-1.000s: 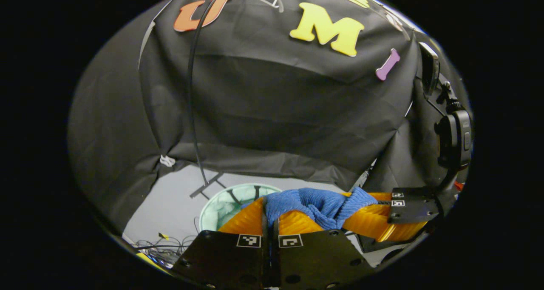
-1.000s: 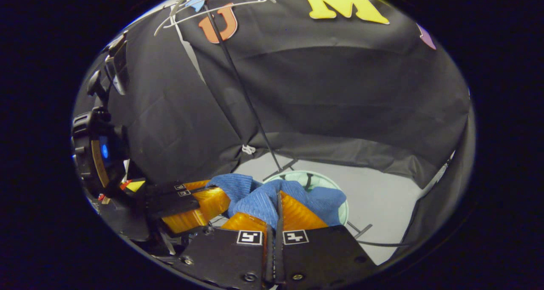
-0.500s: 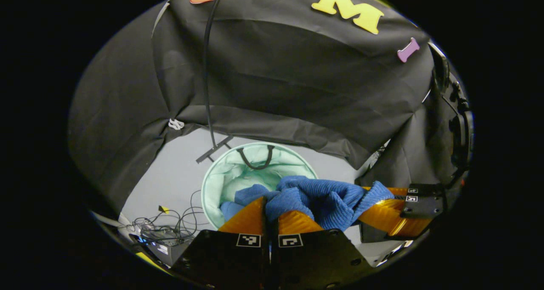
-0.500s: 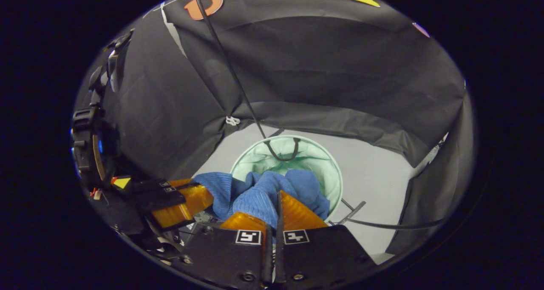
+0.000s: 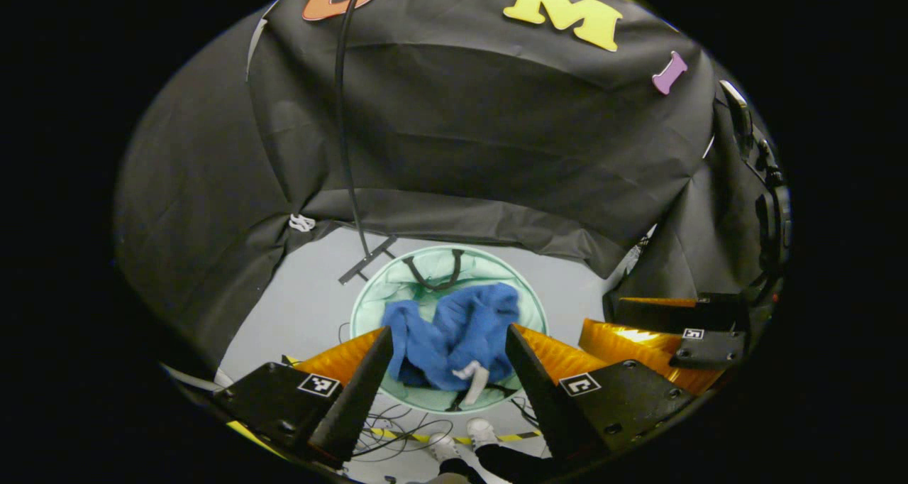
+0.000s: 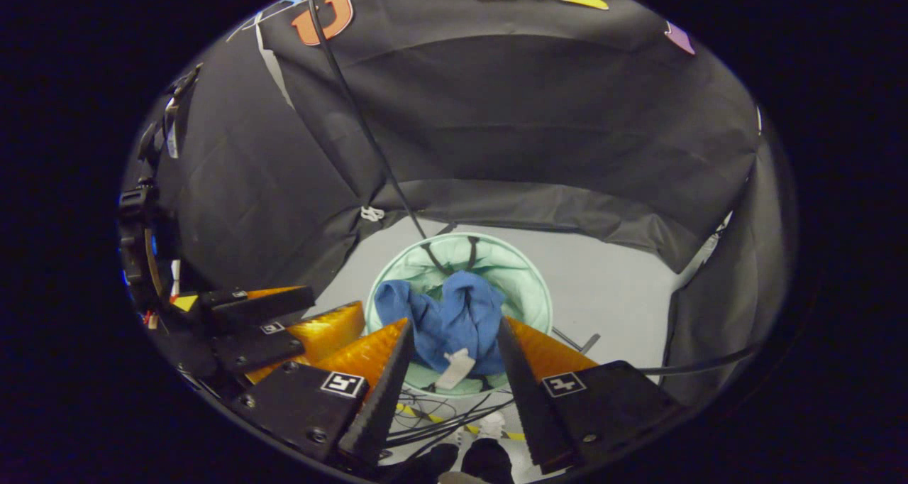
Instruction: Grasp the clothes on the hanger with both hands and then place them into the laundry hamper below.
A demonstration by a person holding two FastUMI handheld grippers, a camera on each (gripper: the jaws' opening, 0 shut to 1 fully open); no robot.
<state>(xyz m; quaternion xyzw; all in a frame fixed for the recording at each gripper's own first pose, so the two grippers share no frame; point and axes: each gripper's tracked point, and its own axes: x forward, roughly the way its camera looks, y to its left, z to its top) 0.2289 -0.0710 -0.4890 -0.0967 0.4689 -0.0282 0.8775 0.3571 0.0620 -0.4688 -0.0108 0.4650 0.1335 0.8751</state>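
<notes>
The blue knit garment [image 5: 454, 331] [image 6: 454, 314] lies crumpled inside the mint-green laundry hamper [image 5: 365, 296] [image 6: 540, 292], a white tag [image 5: 475, 381] showing at its near edge. My left gripper [image 5: 448, 331] hangs open above the hamper with nothing between its orange fingers. Beside it my right gripper [image 6: 454, 324] is also open and holds nothing. In the left gripper view the right gripper [image 5: 603, 319] stands to the right with its jaws apart. The right gripper view has the left gripper [image 6: 333, 301] on the left, likewise spread.
A thin black rack pole [image 5: 344, 115] [image 6: 355, 108] rises from a foot just behind the hamper. Loose cables [image 5: 397, 427] and a yellow floor stripe lie in front of it. A person's shoes [image 5: 457, 438] stand close below the grippers on the grey floor [image 5: 298, 306].
Both grippers were shut on the blue garment above the hamper. Both have opened, and the garment has dropped into the hamper.
</notes>
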